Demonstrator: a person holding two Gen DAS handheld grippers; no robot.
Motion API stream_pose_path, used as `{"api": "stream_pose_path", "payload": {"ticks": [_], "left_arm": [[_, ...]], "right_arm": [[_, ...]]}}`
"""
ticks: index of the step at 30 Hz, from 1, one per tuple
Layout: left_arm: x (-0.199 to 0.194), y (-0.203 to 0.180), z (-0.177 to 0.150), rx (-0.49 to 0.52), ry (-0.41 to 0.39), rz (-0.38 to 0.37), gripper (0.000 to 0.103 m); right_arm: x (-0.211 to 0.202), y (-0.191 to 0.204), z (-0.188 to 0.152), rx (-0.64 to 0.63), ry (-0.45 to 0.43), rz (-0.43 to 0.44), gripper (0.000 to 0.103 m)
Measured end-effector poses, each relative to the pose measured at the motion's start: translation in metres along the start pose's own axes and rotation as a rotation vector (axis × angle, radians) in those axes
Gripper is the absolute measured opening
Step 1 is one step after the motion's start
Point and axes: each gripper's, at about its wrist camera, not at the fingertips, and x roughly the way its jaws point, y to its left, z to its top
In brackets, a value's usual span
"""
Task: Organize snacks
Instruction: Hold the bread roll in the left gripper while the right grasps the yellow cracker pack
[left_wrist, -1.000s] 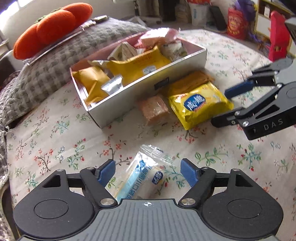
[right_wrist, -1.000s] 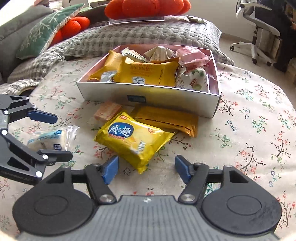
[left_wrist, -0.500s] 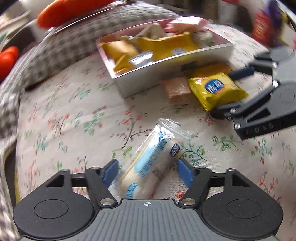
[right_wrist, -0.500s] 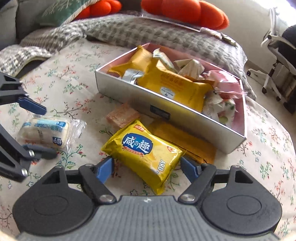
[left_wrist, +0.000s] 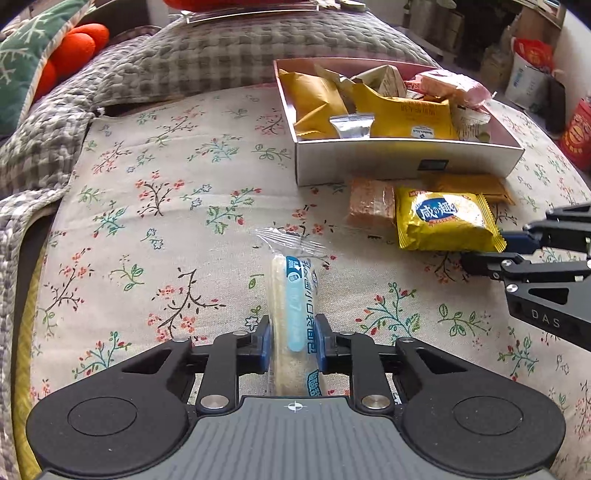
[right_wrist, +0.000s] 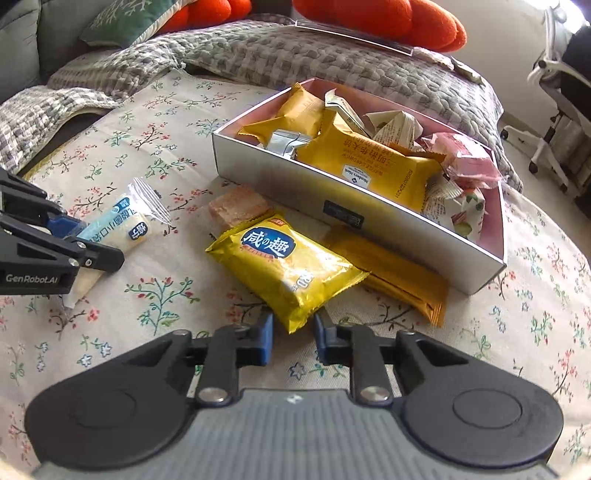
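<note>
On the flowery cloth: two grippers, loose snacks and a box of snacks.
Left gripper (left_wrist: 291, 341): its blue pads are squeezed in on both sides of the white and blue snack (left_wrist: 291, 295). Nearly closed.
White and blue snack: long and soft, in a clear crinkly wrapper. It lies on the cloth (left_wrist: 166, 206), pointing to 12 o'clock in the left view.
Right gripper (right_wrist: 293, 338): almost closed, with a small gap. The corner of the yellow bag (right_wrist: 284, 264) sits in that gap. I cannot tell if the pads pinch it.
Yellow bag: puffy and shiny, with a blue badge. It is at 2 o'clock from the white and blue snack.
Pink wafer (left_wrist: 371, 203): a small square block, touching the yellow bag at its 9 o'clock.
Flat orange packet (right_wrist: 391, 275): partly under the yellow bag, beside the box.
Box (left_wrist: 369, 164): silver card sides, pink inside, full of wrapped snacks, at 1 o'clock.
</note>
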Motion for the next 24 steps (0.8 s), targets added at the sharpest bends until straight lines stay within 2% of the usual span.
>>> {"api": "stream_pose_path", "payload": {"ticks": [6, 8, 10, 12, 14, 15, 22, 24], "left_arm": [[-0.002, -0.001, -0.001, -0.008, -0.001, 0.007, 0.020], [-0.002, -0.002, -0.002, -0.007, -0.001, 0.003, 0.020], [-0.002, -0.003, -0.001, -0.004, -0.002, 0.002, 0.020], [-0.002, -0.004, -0.002, -0.004, -0.002, 0.000, 0.020], [-0.001, -0.003, -0.001, -0.007, -0.003, -0.002, 0.020], [-0.001, -0.003, -0.001, -0.009, -0.003, -0.002, 0.020], [0.000, -0.001, 0.000, -0.025, -0.002, -0.009, 0.020], [0.001, -0.001, 0.000, -0.026, -0.002, -0.011, 0.020]], "right_arm": [[-0.007, -0.005, -0.005, 0.048, 0.000, 0.033, 0.017], [-0.009, -0.009, -0.008, 0.073, 0.001, 0.064, 0.019], [-0.012, -0.012, -0.010, 0.103, -0.009, 0.084, 0.026], [-0.015, -0.015, -0.011, 0.127, -0.024, 0.094, 0.051], [-0.017, -0.016, -0.010, 0.134, -0.046, 0.088, 0.061], [-0.017, -0.016, -0.009, 0.133, -0.053, 0.088, 0.064], [-0.002, -0.007, 0.010, 0.104, -0.043, 0.076, 0.066], [0.003, -0.002, 0.013, 0.083, -0.029, 0.062, 0.063]]}}
